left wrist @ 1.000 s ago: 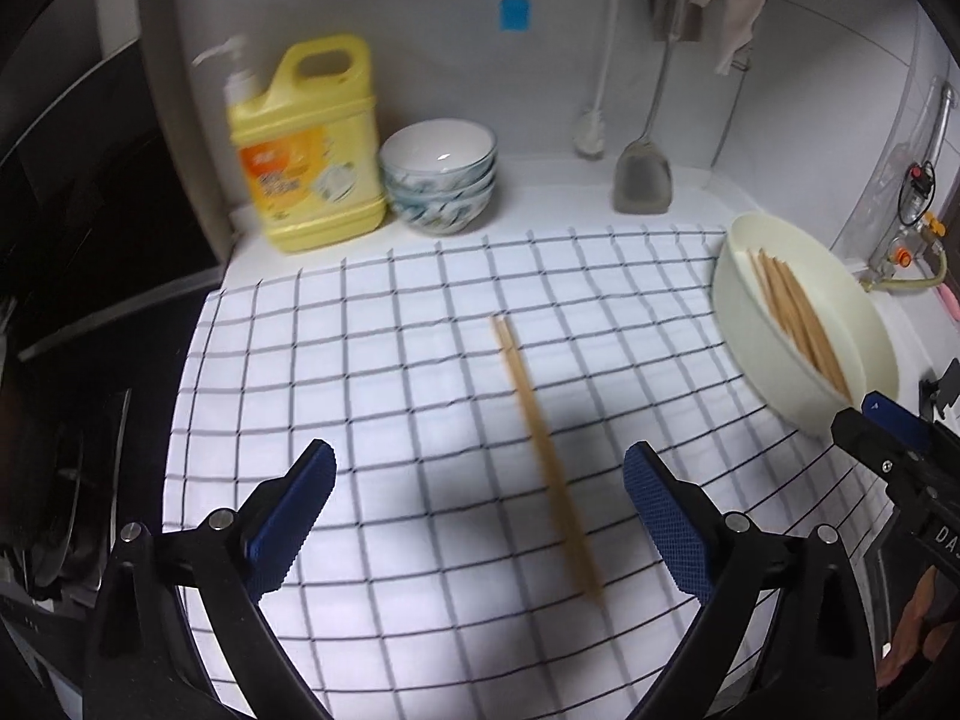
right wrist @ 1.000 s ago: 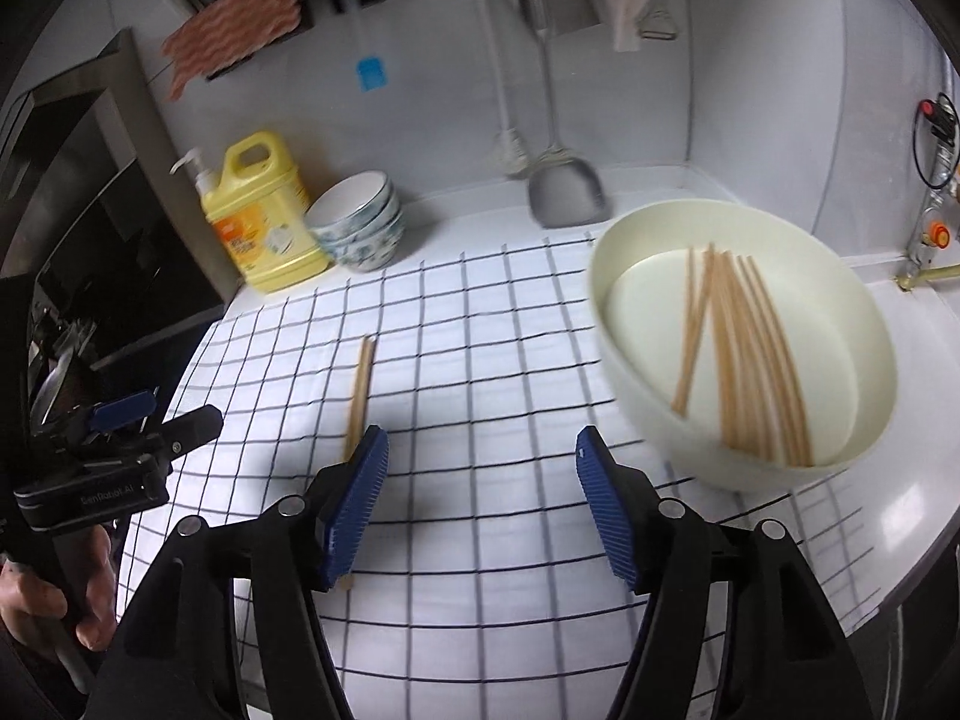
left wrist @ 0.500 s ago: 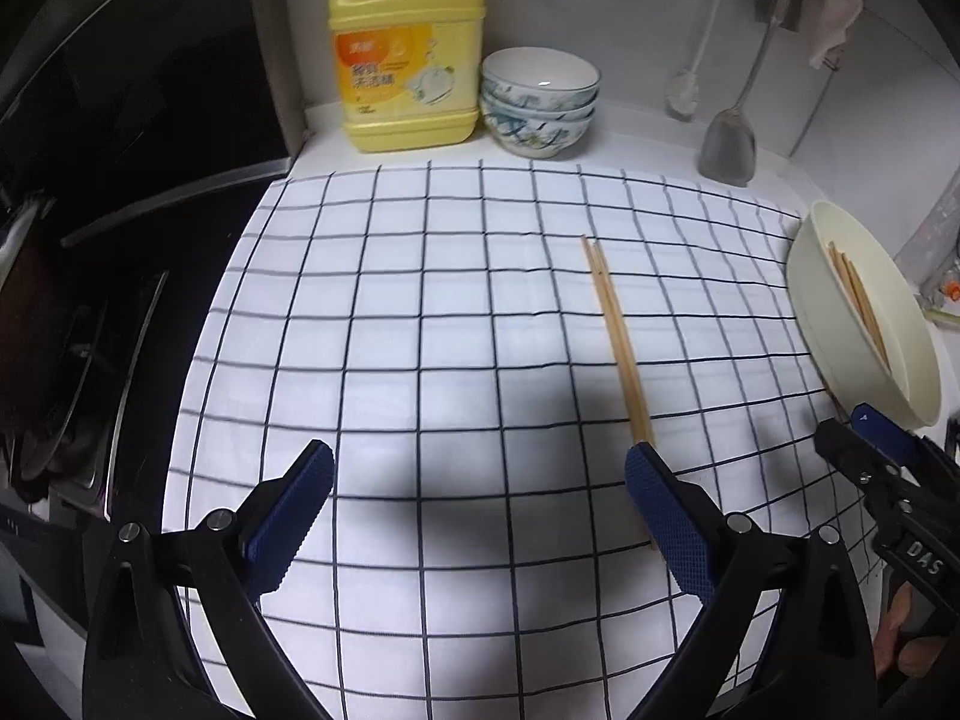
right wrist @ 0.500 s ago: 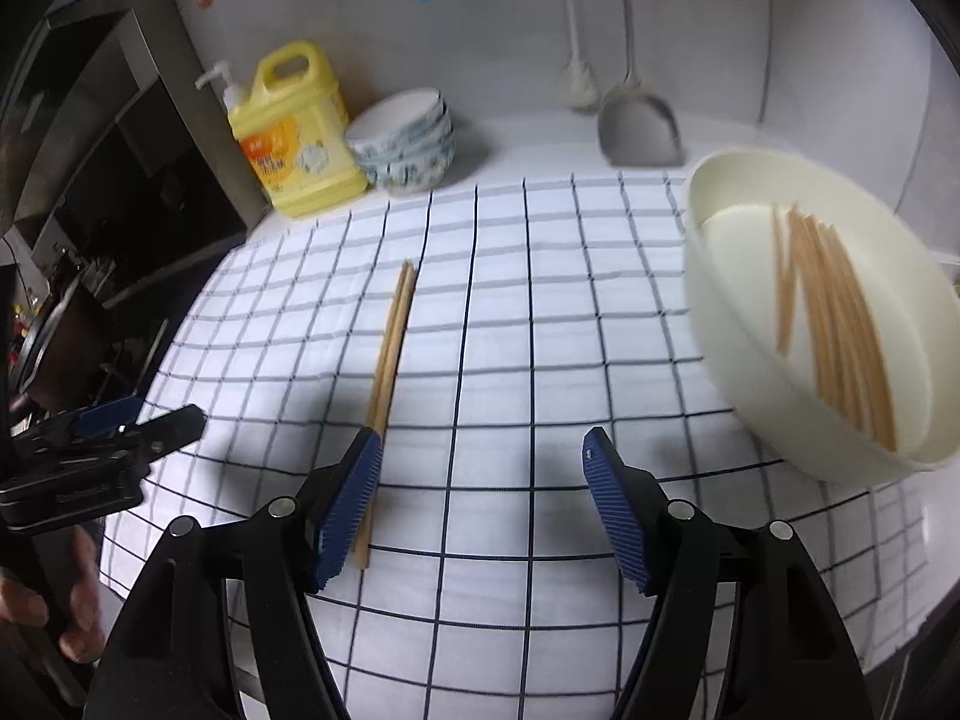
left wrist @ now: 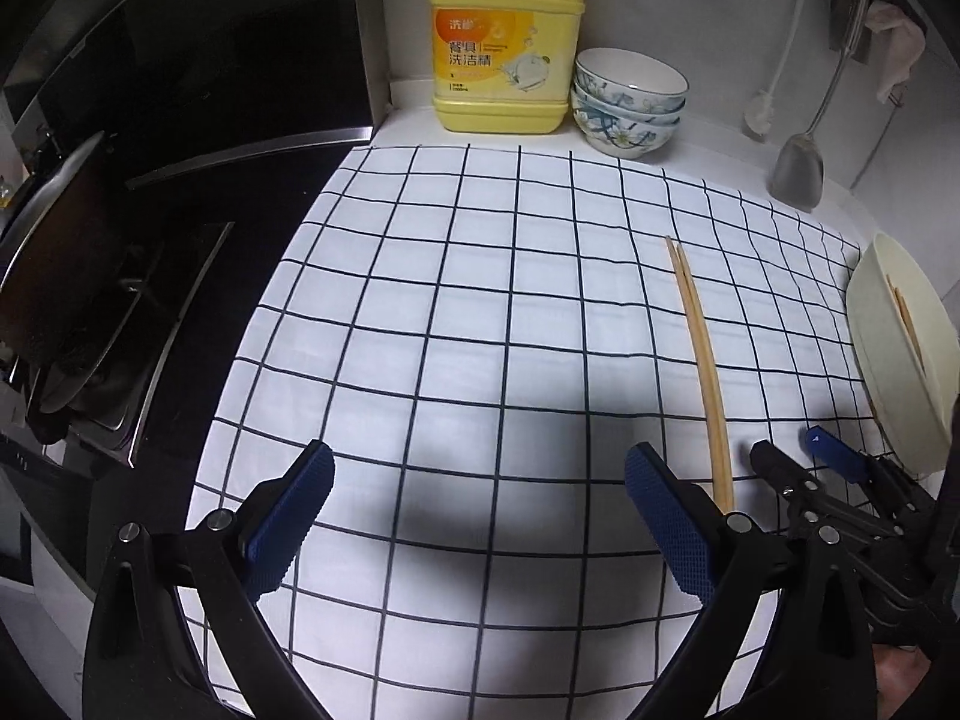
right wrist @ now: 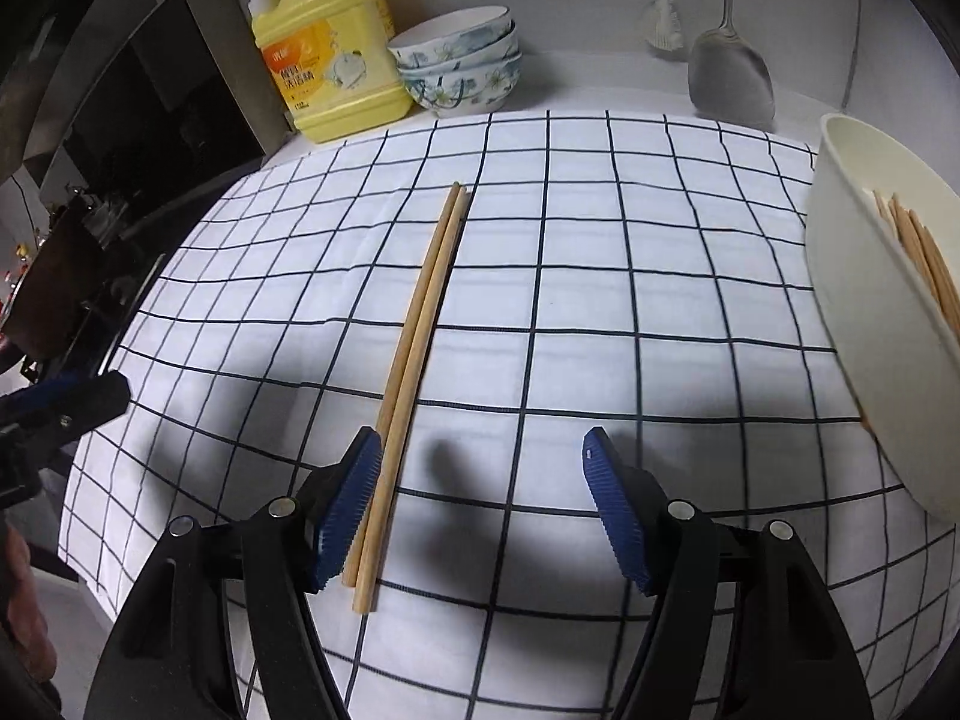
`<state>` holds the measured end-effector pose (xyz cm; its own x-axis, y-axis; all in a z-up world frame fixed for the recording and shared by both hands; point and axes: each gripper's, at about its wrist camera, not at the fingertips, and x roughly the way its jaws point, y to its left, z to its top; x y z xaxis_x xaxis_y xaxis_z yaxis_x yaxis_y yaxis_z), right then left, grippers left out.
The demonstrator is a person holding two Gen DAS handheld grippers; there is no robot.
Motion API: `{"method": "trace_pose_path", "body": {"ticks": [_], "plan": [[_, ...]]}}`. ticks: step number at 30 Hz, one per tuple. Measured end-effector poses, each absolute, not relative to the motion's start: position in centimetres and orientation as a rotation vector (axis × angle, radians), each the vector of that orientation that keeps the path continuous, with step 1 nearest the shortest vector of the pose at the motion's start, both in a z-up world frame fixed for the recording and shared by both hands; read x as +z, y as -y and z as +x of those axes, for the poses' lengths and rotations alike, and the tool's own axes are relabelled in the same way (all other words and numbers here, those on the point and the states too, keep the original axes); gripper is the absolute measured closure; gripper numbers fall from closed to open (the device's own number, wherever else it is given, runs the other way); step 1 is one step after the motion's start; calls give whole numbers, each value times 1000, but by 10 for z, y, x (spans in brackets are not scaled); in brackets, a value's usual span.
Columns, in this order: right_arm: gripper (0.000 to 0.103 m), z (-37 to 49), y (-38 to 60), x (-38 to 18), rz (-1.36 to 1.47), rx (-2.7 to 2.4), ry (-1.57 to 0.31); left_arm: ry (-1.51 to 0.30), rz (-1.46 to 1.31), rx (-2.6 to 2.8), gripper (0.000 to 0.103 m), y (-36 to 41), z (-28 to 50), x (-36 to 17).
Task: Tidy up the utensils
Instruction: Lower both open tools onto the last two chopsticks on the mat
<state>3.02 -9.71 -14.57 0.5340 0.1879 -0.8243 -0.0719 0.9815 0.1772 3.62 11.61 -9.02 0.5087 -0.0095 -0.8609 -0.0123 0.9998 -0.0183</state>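
Both grippers are swinging leftward across the counter compared with a second ago: the pair of chopsticks (right wrist: 414, 360), formerly beside the right gripper's (right wrist: 480, 504) left finger, is now lying between its spread fingers, close against the left pad (right wrist: 351, 507), while in the left wrist view the same pair (left wrist: 699, 360) is now sitting to the right of the left gripper (left wrist: 480, 516) rather than between its fingers. Each gripper is standing released, jaws wide apart and holding nothing. The two chopsticks are resting side by side and touching on the checked cloth (right wrist: 600, 312), pointing toward the back wall. At the right edge of the cloth, the cream bowl (right wrist: 864, 360) is holding a bundle of further chopsticks (right wrist: 924, 258). Behind the cloth, the yellow detergent bottle (left wrist: 507, 48) is standing just beside the stacked patterned bowls (left wrist: 627, 102), and the metal spatula (right wrist: 729, 78) is hanging against the wall. In the left wrist view the right gripper (left wrist: 804, 462) is appearing at the lower right, near the chopsticks' near ends.
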Motion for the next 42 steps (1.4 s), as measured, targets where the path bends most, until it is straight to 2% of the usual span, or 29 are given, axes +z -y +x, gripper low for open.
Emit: {"method": "trace_pose_path", "body": {"ticks": [19,42], "plan": [[36,25,80,-155,90,15,-984,-1045,23,-141,7,-122,65,-108],[36,34,30,-155,-98,47,-955,-1054,11,-138,7,-137,68,-111]]}}
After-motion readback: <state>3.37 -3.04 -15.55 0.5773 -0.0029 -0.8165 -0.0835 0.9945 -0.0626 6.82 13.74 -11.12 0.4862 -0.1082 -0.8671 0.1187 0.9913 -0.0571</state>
